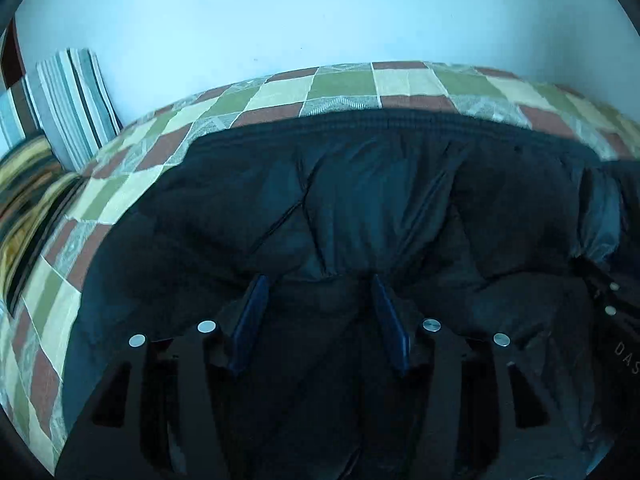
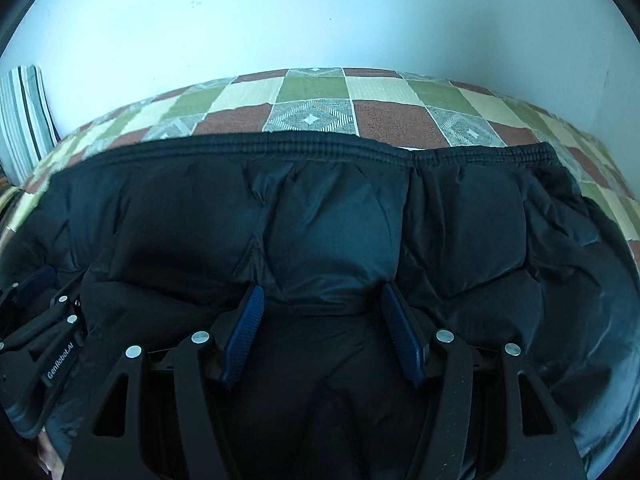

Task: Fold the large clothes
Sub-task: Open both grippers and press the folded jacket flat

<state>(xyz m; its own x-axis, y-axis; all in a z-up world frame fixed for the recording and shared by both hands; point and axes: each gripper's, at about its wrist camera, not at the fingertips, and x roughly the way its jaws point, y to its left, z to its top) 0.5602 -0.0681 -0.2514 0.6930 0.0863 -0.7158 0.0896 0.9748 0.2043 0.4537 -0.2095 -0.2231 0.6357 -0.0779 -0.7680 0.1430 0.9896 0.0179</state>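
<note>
A large black puffy jacket lies spread over a checkered bedspread, its ribbed elastic hem along the far side. My left gripper hovers low over the jacket's near part, its blue pads wide apart and pressing on nothing. In the right wrist view the jacket fills the middle. My right gripper stands open over it, with a padded bulge of fabric lying between the fingers but not pinched. Each gripper shows at the edge of the other's view: the right gripper and the left gripper.
A striped cushion leans against the pale wall at the far left of the bed, and shows again as the cushion in the right wrist view. A patterned dark-and-yellow cloth lies at the left edge. Part of a hand shows bottom left.
</note>
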